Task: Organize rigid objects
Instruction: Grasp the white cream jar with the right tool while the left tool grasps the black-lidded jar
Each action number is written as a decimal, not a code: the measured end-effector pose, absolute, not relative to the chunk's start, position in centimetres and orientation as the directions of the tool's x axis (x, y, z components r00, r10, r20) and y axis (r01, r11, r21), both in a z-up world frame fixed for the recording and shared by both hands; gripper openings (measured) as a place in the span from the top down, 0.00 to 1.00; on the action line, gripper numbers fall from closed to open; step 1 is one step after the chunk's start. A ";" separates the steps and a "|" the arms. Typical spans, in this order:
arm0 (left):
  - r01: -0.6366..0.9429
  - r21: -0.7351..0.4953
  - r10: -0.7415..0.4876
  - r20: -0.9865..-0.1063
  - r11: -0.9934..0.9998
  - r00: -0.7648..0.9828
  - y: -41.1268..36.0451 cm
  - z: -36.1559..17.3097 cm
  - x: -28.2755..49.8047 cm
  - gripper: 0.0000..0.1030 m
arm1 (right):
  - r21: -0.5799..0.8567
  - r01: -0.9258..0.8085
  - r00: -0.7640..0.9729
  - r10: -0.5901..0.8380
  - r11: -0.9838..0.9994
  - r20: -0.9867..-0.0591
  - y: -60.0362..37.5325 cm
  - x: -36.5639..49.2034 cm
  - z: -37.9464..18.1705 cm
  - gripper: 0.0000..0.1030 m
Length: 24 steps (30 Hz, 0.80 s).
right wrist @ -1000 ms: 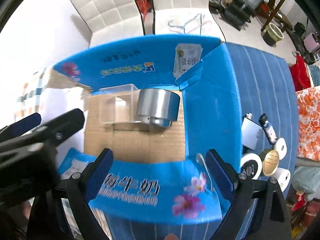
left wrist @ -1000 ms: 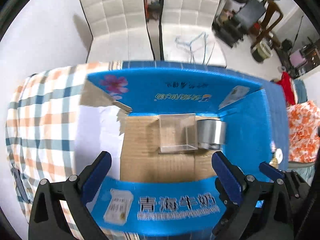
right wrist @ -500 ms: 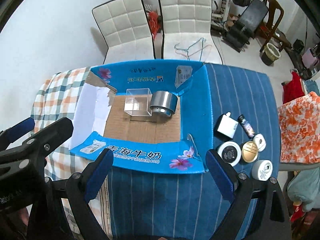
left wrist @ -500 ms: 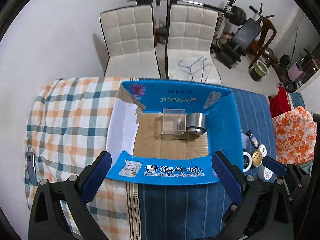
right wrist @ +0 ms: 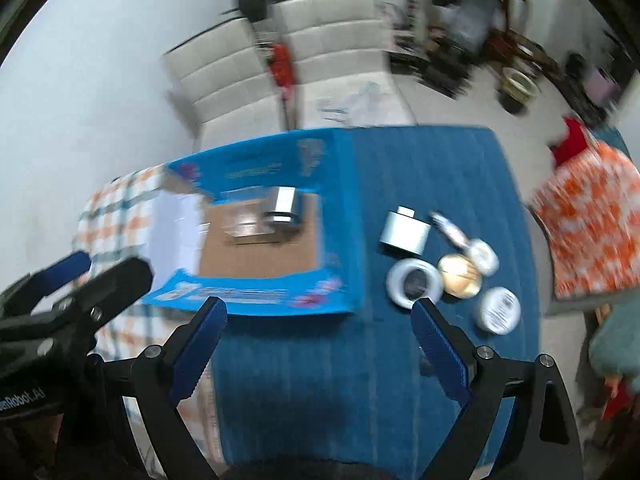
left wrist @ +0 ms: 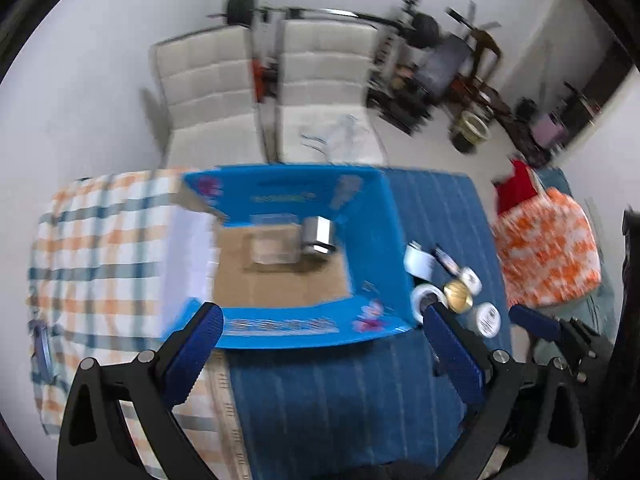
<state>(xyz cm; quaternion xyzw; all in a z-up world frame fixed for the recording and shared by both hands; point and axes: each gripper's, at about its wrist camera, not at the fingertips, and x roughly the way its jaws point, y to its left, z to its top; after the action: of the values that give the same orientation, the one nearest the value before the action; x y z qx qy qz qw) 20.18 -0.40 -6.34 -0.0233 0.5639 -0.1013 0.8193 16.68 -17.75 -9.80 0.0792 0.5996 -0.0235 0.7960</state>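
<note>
An open blue cardboard box (left wrist: 368, 236) (right wrist: 340, 216) lies on the table. Inside it stand a clear plastic cube (left wrist: 274, 242) (right wrist: 244, 220) and a silver tin (left wrist: 318, 234) (right wrist: 286, 204). Right of the box lie loose items: a white square bottle (right wrist: 404, 232) (left wrist: 418, 262), a white ring-shaped jar (right wrist: 414, 282) (left wrist: 424, 300), a gold lid (right wrist: 460, 274) (left wrist: 458, 298), a white round tin (right wrist: 500, 310) (left wrist: 488, 320) and a small tube (right wrist: 448, 228). My left gripper (left wrist: 320, 318) and right gripper (right wrist: 318, 312) are open and empty, high above the table's near side.
The table carries a blue striped cloth (right wrist: 320, 380) and a plaid cloth (left wrist: 100, 248) on the left. Two white chairs (left wrist: 256, 92) stand behind it against the wall. Gym gear (left wrist: 440, 60) and an orange floral cloth (left wrist: 548, 248) are at the right.
Both grippers have pulled up and back from the box and swung right. The loose items beside the box have come into fuller view. Nothing was picked up.
</note>
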 end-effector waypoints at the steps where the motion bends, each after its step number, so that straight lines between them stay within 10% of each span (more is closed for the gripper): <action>1: 0.166 -0.164 -0.211 -0.920 0.972 0.329 -2.0 -7.1 20.3 0.00 | 0.080 0.176 0.270 0.030 0.981 -0.962 -19.8 16.5 -10.5 0.07; 9: 0.362 -0.206 -0.286 -0.940 0.909 0.183 -15.7 -14.0 20.1 0.00 | 0.018 0.451 0.165 -0.063 0.892 -0.984 -35.0 14.4 -17.5 0.07; 24: 0.492 -0.043 -0.016 -0.998 0.869 -0.059 -28.6 -28.8 23.1 0.01 | 0.000 0.408 0.055 -0.025 0.913 -0.998 -40.8 15.2 -28.1 0.08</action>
<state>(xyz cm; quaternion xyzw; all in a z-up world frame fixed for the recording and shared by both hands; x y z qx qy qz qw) 23.13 -28.55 -28.77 0.1697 0.7022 -0.1911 0.6645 15.22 -40.83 -28.09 0.1431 0.6705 -0.1520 0.7119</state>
